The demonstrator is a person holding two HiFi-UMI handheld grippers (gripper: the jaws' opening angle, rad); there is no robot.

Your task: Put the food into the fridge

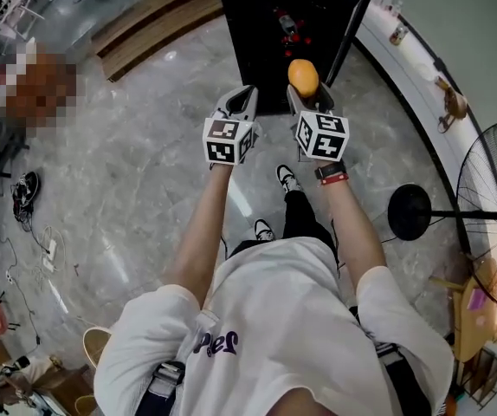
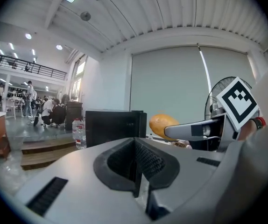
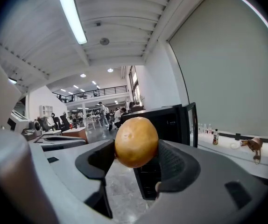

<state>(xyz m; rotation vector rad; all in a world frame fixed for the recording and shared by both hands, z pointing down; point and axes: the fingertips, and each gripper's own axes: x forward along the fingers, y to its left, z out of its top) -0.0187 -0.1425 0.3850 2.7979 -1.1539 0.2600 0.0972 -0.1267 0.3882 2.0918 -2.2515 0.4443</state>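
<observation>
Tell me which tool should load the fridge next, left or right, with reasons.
Right. The right tool is clamped on the round yellow food and points at the open black fridge. The left tool is shut with nothing between its jaws.

Bright, even indoor light from a ceiling strip light [image 3: 71, 13], with soft glare patches on the polished floor [image 1: 171, 56]. Both gripper views show strong fisheye bending and dark corners. Nearest foreground looks slightly soft, possibly out of focus.
</observation>
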